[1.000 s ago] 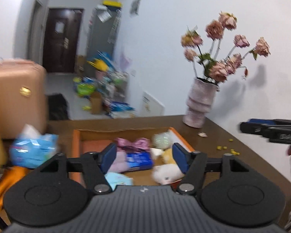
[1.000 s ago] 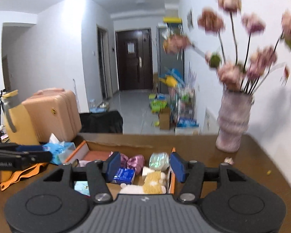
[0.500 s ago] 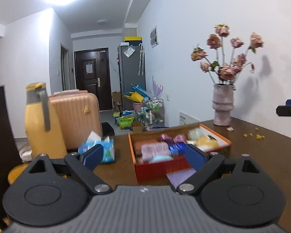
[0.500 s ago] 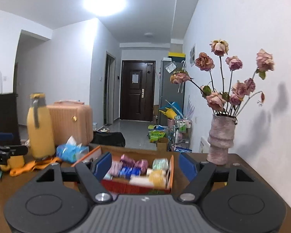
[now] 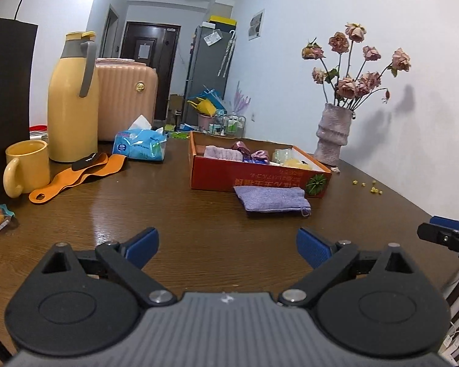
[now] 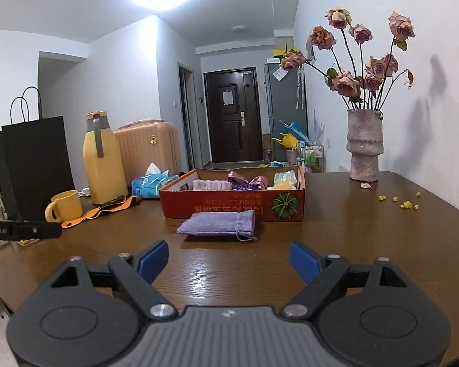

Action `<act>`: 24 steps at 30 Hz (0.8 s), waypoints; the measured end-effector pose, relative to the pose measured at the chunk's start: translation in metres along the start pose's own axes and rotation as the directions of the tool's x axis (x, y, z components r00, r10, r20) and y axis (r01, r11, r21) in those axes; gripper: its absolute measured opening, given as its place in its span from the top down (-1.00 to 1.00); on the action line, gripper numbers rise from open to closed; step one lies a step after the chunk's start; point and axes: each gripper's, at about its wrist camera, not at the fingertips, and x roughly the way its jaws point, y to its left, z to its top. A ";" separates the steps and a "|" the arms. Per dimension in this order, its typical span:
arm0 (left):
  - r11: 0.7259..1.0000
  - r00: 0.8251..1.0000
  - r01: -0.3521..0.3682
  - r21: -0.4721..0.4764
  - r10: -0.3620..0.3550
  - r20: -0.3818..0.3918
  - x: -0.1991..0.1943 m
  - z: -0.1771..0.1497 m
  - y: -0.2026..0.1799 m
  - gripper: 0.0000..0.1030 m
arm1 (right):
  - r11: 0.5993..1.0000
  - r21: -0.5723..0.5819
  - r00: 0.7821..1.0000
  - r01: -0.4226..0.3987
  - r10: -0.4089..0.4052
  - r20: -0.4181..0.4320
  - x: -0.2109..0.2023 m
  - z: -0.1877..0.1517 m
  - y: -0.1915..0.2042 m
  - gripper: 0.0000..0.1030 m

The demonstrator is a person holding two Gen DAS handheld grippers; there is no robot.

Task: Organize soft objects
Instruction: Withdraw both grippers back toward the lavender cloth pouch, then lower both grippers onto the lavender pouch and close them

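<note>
Wooden table: dark brown, glossy, carrying everything listed here; its right edge runs along the white wall.
Left gripper: low over the near part of the table, blue pads spread wide, nothing between them.
Right gripper: also near the front edge, pads spread wide and empty; its tip shows at the right border of the left wrist view.
Purple pouch: soft drawstring bag lying flat on the table, just in front of the box's near wall, well ahead of both grippers; cord end trailing at its right corner.
Orange box: open cardboard tray near the middle of the table, printed text and a green pumpkin picture on its near wall.
Box contents: a lilac folded cloth at the left, a shiny pink bow in the middle, a pale green packet and something yellow at the right; exact contact among them cannot be told.
Vase: rough pinkish ceramic with dried roses, at the far right corner by the wall.
Yellow crumbs: scattered near the right edge, in front of the vase.
Yellow jug: upright towards the left edge, grey handle.
Yellow mug: just in front of the jug, handle facing left.
Tissue pack: blue, between jug and box.
Orange strap: lying flat between the mug and the tissue pack.
</note>
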 end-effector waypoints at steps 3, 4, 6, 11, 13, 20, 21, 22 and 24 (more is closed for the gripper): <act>1.000 1.000 -0.002 0.003 0.002 -0.020 0.007 0.000 -0.003 -0.91 | 1.000 -0.013 1.000 0.004 -0.004 -0.014 0.005 0.000 0.003 -0.67; 1.000 1.000 -0.004 0.007 0.005 -0.024 0.009 -0.001 -0.003 -0.91 | 1.000 -0.020 1.000 0.009 -0.010 -0.018 0.008 0.001 0.004 -0.67; 1.000 0.999 -0.018 0.012 0.018 -0.038 0.017 -0.002 -0.004 -0.92 | 1.000 -0.022 0.999 0.016 -0.016 -0.035 0.016 0.001 0.002 -0.67; 0.998 0.990 -0.054 0.014 0.055 -0.126 0.051 -0.005 -0.001 -0.94 | 0.999 0.007 0.992 0.044 -0.043 -0.114 0.048 -0.003 -0.009 -0.67; 0.998 0.986 -0.053 0.014 0.055 -0.154 0.067 -0.004 0.000 -0.94 | 0.998 0.016 0.988 0.053 -0.050 -0.149 0.065 -0.004 -0.014 -0.67; 0.999 0.979 -0.044 0.033 0.049 -0.199 0.148 0.022 -0.008 -0.93 | 0.998 0.046 0.978 0.050 -0.040 -0.203 0.139 0.015 -0.028 -0.67; 0.999 0.978 -0.039 0.037 0.046 -0.203 0.163 0.027 -0.010 -0.93 | 0.998 0.057 0.978 0.040 -0.028 -0.206 0.152 0.020 -0.031 -0.66; 0.999 0.977 -0.039 0.038 0.046 -0.210 0.176 0.031 -0.012 -0.92 | 0.997 0.067 0.978 0.028 -0.014 -0.206 0.166 0.025 -0.032 -0.65; 0.999 0.976 -0.021 0.031 0.027 -0.214 0.201 0.040 -0.016 -0.81 | 0.997 0.073 0.980 0.002 0.013 -0.197 0.195 0.035 -0.035 -0.64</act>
